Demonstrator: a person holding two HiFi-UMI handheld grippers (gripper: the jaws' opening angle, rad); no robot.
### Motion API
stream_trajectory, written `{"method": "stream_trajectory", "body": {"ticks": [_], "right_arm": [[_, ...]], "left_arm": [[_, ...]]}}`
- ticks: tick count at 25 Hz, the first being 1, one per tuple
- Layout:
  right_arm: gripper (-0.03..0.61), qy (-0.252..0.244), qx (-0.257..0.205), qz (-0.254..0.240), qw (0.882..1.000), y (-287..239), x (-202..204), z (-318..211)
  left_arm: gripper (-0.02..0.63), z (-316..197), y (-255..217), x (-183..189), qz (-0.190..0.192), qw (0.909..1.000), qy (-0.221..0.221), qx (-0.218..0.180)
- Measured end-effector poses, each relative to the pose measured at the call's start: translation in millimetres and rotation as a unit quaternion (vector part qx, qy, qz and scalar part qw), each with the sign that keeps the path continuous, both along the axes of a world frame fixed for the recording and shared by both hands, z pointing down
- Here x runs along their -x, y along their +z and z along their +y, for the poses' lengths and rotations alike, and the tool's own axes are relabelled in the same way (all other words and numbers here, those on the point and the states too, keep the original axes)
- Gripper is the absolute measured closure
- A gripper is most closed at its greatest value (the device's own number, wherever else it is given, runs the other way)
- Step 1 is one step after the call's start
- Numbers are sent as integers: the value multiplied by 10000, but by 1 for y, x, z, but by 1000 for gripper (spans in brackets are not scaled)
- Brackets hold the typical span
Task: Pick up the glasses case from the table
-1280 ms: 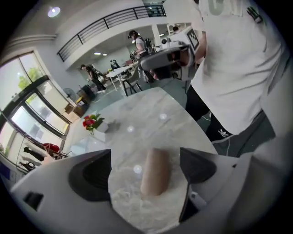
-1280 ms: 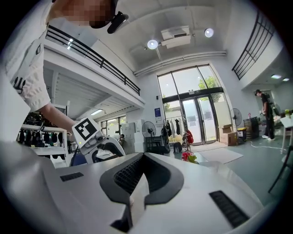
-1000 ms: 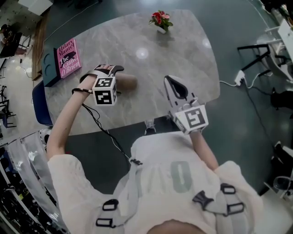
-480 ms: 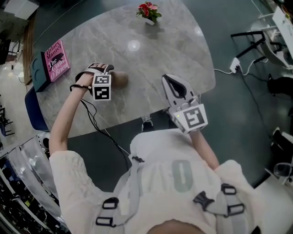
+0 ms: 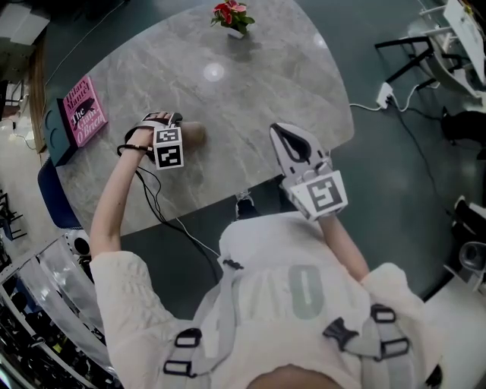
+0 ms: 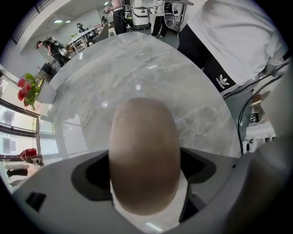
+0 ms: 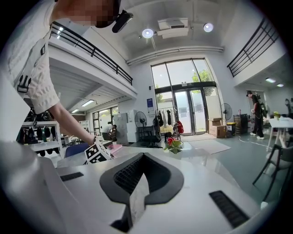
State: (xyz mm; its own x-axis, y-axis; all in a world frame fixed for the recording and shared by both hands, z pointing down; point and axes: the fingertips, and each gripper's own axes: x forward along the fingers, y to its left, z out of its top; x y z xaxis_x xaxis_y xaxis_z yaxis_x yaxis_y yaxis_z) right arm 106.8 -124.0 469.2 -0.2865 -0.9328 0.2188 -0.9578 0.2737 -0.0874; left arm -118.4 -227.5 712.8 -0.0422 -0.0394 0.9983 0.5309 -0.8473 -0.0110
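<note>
The glasses case (image 6: 144, 151) is a brown, rounded oblong. My left gripper (image 6: 144, 185) is shut on its near end, one jaw on each side. In the head view the case (image 5: 194, 134) sticks out to the right of the left gripper (image 5: 182, 131), over the left part of the grey marble table (image 5: 258, 83). I cannot tell whether it still touches the tabletop. My right gripper (image 5: 291, 142) hovers at the table's near edge, jaws together and holding nothing. In the right gripper view the right gripper (image 7: 138, 194) points level across the table toward the room.
A pink book (image 5: 82, 120) lies on a dark box at the table's left end. A small pot of red flowers (image 5: 230, 15) stands at the far edge. A blue chair (image 5: 49, 190) sits at the left. A black cable (image 5: 171, 216) hangs from the left gripper.
The head view has drifted, so the table sits a little further left and up. My left gripper stays shut on the case; my right gripper has hardly moved.
</note>
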Motion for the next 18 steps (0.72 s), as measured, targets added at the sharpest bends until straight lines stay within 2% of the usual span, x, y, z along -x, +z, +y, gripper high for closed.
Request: {"method": "stream_trajectory", "body": {"ticks": [7,12,18], "right_arm": [[577,33,86,9,10000,4,-3,-3],[577,35,121,27,9999,9,2,-4],[577,-151,69,64,9998,7,17,-6]], "left_arm": [[164,3,5,3,-214,9988,-85,443],[164,3,6,3,21,9986,-95,522],[167,4,6,3,-105,9989,-157,440]]}}
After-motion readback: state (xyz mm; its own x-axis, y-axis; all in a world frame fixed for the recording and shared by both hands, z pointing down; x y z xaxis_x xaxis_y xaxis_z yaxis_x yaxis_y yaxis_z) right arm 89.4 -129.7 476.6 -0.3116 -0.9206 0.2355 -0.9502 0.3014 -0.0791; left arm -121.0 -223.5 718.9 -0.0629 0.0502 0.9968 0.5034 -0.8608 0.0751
